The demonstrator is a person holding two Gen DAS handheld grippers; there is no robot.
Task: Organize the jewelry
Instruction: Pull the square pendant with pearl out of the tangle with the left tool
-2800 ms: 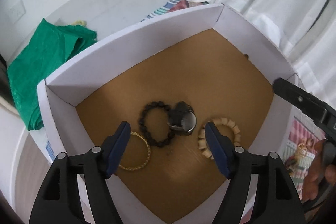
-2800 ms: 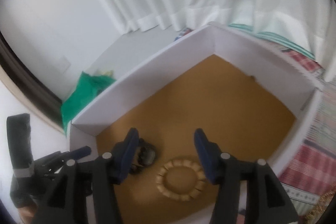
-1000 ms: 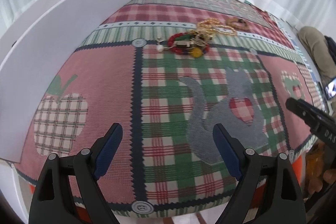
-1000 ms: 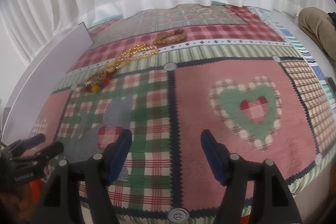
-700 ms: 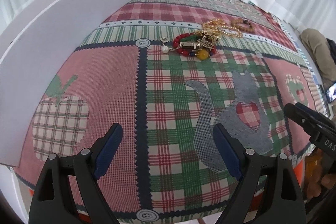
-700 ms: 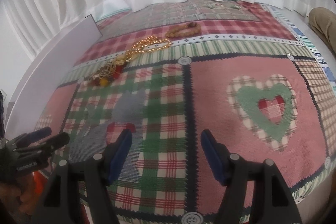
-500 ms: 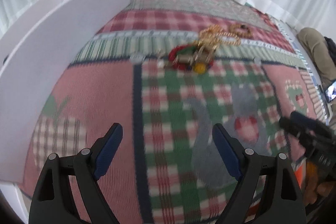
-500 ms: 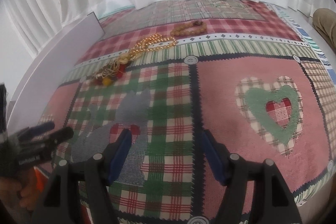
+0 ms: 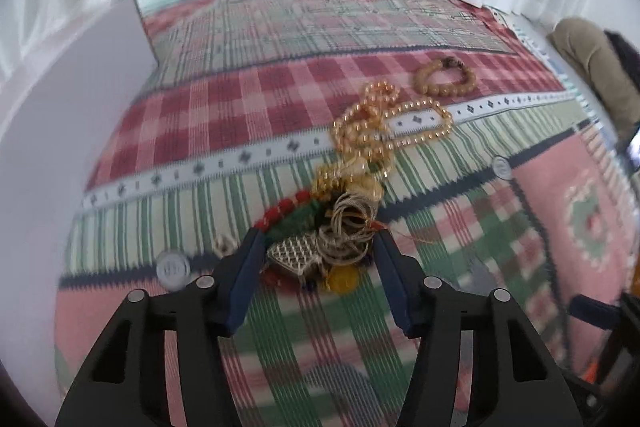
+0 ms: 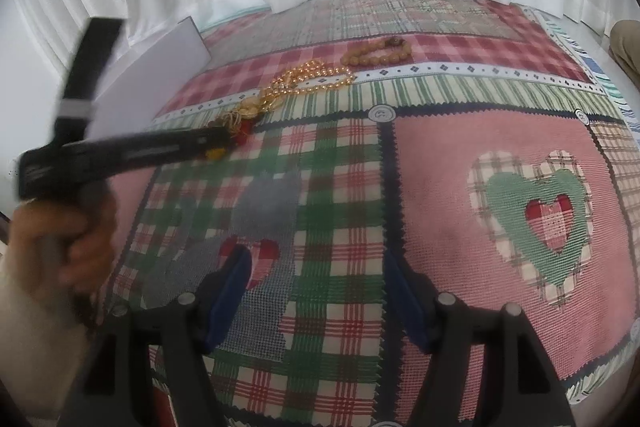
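- Left tool now down at the tangled jewelry pile, jaws open and straddling it, nothing gripped; 0.5 s ago it hung well back. Pickup looks next.
- Right tool open, empty, above the patchwork cloth.
- Beyond: gold bead necklace, then amber bead bracelet.
- White box at left.

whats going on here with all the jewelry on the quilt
A person is sorting jewelry on a patchwork quilt. The left hand-held gripper is open, its fingers on either side of a tangled pile of jewelry, not yet shut on it. A gold bead necklace trails from the pile, and a tan bead bracelet lies apart behind it. The right hand-held gripper hovers open over bare quilt. A white box stands at the left.
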